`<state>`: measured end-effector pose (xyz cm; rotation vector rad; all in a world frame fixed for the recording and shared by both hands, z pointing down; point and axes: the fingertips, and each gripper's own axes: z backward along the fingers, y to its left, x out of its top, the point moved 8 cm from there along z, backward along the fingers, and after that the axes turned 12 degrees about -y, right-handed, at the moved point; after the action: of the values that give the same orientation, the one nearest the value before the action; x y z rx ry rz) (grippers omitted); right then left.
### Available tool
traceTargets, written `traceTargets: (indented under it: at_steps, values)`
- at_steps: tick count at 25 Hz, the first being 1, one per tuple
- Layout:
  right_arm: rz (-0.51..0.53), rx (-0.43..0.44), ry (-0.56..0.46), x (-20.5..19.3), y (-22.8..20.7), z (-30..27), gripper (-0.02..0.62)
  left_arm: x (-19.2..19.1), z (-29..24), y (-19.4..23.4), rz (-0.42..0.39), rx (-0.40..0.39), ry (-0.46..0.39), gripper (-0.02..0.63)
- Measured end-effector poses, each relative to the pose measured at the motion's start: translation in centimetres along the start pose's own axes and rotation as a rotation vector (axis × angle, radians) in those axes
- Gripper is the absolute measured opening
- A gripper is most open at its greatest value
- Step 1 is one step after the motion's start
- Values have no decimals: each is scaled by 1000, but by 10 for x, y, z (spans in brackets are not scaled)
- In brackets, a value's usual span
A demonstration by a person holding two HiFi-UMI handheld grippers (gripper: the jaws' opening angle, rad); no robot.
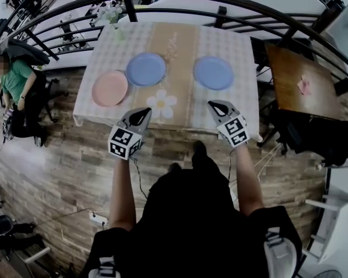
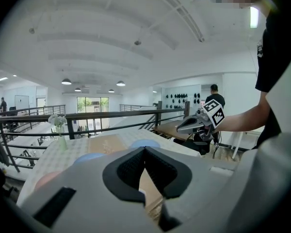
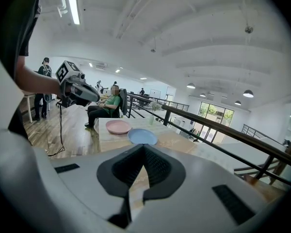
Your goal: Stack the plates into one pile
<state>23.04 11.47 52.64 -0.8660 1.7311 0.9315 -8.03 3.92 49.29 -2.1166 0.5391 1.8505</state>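
Three plates lie apart on the checked tablecloth (image 1: 232,106): a pink plate (image 1: 110,88) at the left, a blue plate (image 1: 145,69) beside it, and a second blue plate (image 1: 213,72) to the right of the tan runner. My left gripper (image 1: 144,113) hovers at the table's near edge, shut and empty. My right gripper (image 1: 211,104) does the same, a little nearer the right blue plate. The right gripper view shows the pink plate (image 3: 118,126) and a blue plate (image 3: 142,136) beyond its closed gripper (image 3: 144,147). The left gripper (image 2: 145,149) has its jaws touching.
A white flower-shaped mat (image 1: 162,103) lies on the runner between the grippers. A vase of flowers (image 1: 115,22) stands at the far left corner. A black railing (image 1: 220,7) runs behind the table. A brown table (image 1: 301,80) stands to the right. A person (image 1: 14,80) sits at the left.
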Motion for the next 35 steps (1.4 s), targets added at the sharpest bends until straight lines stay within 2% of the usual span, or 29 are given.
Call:
traceTargets:
  at_steps: [8, 12, 21, 23, 27, 35]
  values:
    - [10, 17, 3, -12, -16, -8, -2, -3, -21, 2, 15, -10, 12, 0]
    - [-19, 6, 40, -22, -27, -4, 0, -7, -41, -1, 25, -9, 18, 0]
    - [-18, 1, 66, -47, -76, -9, 0, 0, -80, 1, 22, 23, 17, 0]
    - [-9, 26, 71, -53, -82, -11, 0, -1, -86, 0, 26, 30, 22, 0]
    - [25, 131, 89, -70, -88, -22, 0, -4, -93, -2, 31, 48, 34, 0]
    - [117, 191, 191, -109, -113, -45, 2, -10, -98, -1, 56, 127, 59, 0]
